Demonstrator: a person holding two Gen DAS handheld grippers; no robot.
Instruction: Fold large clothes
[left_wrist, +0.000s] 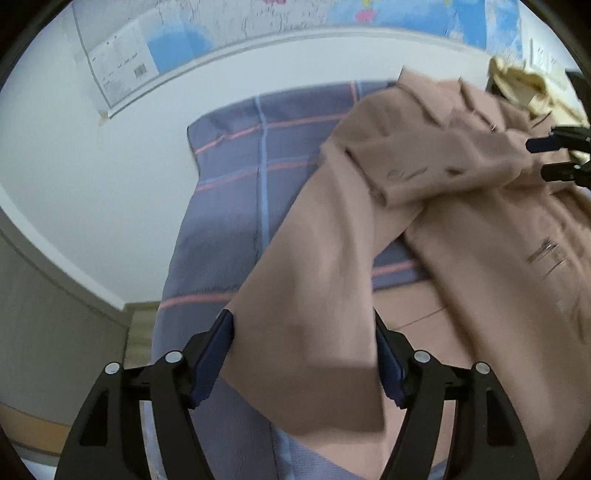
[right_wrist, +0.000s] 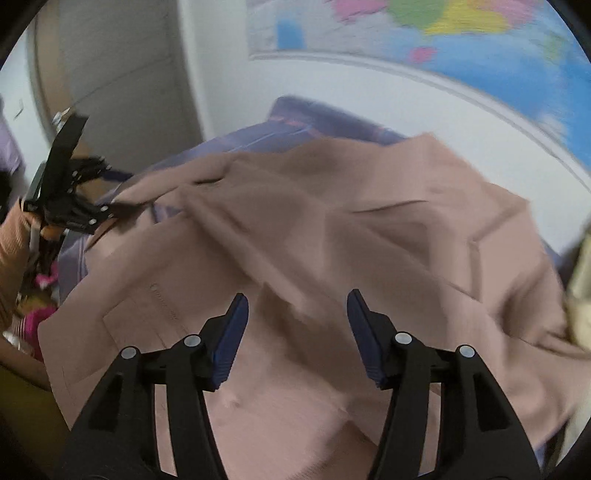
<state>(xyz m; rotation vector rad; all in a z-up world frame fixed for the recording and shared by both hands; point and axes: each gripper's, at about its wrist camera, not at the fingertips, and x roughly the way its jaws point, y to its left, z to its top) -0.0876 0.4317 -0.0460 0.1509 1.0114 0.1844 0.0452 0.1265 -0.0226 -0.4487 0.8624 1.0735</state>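
A large dusty-pink coat (left_wrist: 461, 147) lies crumpled on a bed with a purple-grey plaid sheet (left_wrist: 236, 177). One long sleeve or panel of it runs down toward my left gripper (left_wrist: 301, 314), whose jaws stand wide apart with the fabric lying between and below them, not pinched. In the right wrist view the coat (right_wrist: 332, 206) fills the middle, a pocket seam showing at its left. My right gripper (right_wrist: 298, 295) hovers open just above it, nothing between its pads. Each gripper also appears in the other's view: right gripper (left_wrist: 546, 158), left gripper (right_wrist: 74, 199).
A wall map (left_wrist: 147, 55) hangs behind the bed. A grey door or wardrobe (right_wrist: 122, 74) stands at the left. A beige cloth (left_wrist: 517, 81) lies at the bed's far right. Pink toys or clothes (right_wrist: 33, 321) sit on the floor by a person's sleeve (right_wrist: 11, 243).
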